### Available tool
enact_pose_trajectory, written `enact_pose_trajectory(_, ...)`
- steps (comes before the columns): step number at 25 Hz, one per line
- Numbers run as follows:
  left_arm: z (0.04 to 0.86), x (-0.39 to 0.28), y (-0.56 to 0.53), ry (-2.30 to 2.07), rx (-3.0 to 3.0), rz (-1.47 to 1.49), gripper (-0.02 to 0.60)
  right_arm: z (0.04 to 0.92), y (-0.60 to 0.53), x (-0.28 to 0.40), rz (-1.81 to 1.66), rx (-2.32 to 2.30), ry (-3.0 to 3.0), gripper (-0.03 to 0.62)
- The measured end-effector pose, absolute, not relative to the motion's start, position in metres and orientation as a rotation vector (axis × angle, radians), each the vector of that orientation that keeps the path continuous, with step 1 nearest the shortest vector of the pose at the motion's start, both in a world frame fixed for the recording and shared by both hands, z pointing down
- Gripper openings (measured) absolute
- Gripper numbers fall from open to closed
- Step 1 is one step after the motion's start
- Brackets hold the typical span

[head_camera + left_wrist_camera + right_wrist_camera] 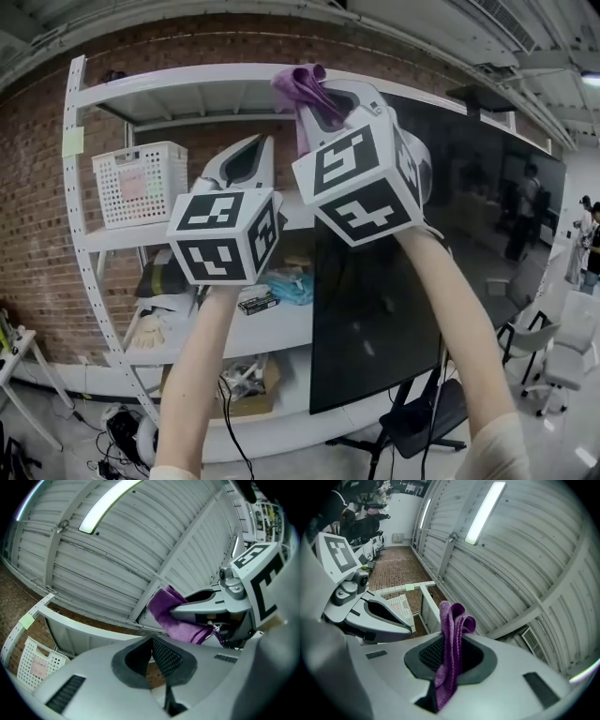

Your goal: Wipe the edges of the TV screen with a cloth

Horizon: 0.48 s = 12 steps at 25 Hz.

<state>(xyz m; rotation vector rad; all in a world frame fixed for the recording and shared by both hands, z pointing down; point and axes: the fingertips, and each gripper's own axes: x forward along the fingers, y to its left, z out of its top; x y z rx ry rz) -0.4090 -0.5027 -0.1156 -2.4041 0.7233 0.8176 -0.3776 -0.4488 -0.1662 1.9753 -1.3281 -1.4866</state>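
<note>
A brick wall (37,262) filled the back of the room under a ribbed metal ceiling (525,550) with a long strip light (483,512). Against the wall stood a tall white shelving unit (187,89), and in front of its right part stood the big dark TV screen (403,291) on a stand, its glass reflecting the room. Both arms were raised high toward the screen's upper left corner.

The right gripper (319,98) was the higher of the two, level with the shelving unit's top board and at the TV's top edge. Its jaws were pinched on a purple cloth (452,634), which stood folded between the pads and stuck out beyond the tips in a loose bunch. From the head view, the cloth (298,86) sat at the upper left corner of the screen; whether it touched the frame could not be told. The left gripper view also caught the cloth (176,616) hanging from the right gripper's tips.

The left gripper (246,161) hung lower and just to the left, in front of the shelves. Its jaws (154,656) were pressed together with nothing between them.

A white slotted basket (141,183) sat on the upper shelf at the left. Small clutter lay on the lower shelves.
</note>
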Motion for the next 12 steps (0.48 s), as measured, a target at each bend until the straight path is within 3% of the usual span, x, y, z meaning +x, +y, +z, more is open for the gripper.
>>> enact_pose_trajectory(12,-0.159,-0.411,-0.485,0.681,-2.378,0.895,0.015,-0.205,-0.444,-0.38,-1.553,1.964,-1.267,0.061)
